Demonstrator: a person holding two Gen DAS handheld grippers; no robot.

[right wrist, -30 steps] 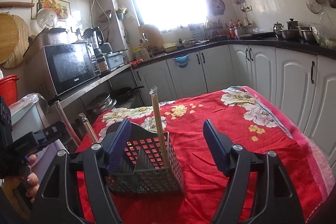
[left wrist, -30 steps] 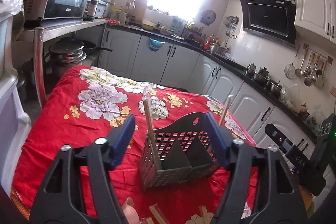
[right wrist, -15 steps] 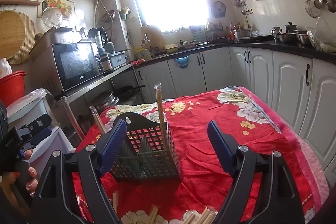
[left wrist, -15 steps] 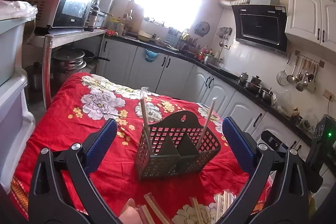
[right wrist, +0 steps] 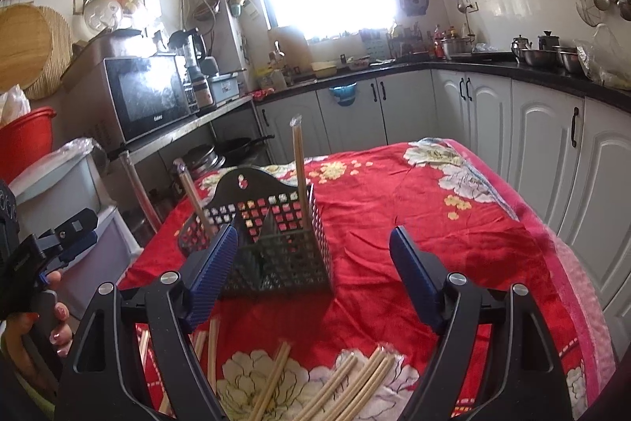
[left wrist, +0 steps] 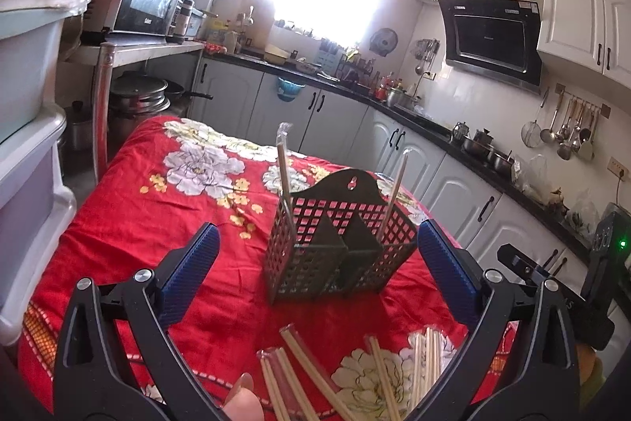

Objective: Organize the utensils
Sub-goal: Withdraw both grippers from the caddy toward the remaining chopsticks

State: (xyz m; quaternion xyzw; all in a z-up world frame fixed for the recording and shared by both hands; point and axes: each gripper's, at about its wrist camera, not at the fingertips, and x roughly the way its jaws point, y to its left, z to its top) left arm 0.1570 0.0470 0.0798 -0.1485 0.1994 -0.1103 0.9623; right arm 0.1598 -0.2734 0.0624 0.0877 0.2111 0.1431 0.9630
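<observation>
A dark perforated utensil caddy (left wrist: 339, 243) stands on the red floral tablecloth (left wrist: 157, 216); it also shows in the right wrist view (right wrist: 272, 243). Two wrapped chopstick pairs stand upright in it, one at the left (left wrist: 284, 180) and one at the right (left wrist: 394, 192). Several wrapped chopsticks lie loose on the cloth near me (left wrist: 315, 373) (right wrist: 347, 381). My left gripper (left wrist: 315, 271) is open and empty, hanging in front of the caddy. My right gripper (right wrist: 313, 271) is open and empty, above the loose chopsticks and right of the caddy.
Plastic storage drawers (left wrist: 27, 145) stand at the table's left edge. A shelf with a microwave (right wrist: 146, 97) and pots beneath is behind. White cabinets (right wrist: 552, 145) run along the far and right sides. The other gripper shows at the frame edge (left wrist: 572, 287).
Both grippers have drawn back and up from the caddy. The left jaws, earlier close around the caddy, have opened wide. The loose chopsticks on the cloth have come into view.
</observation>
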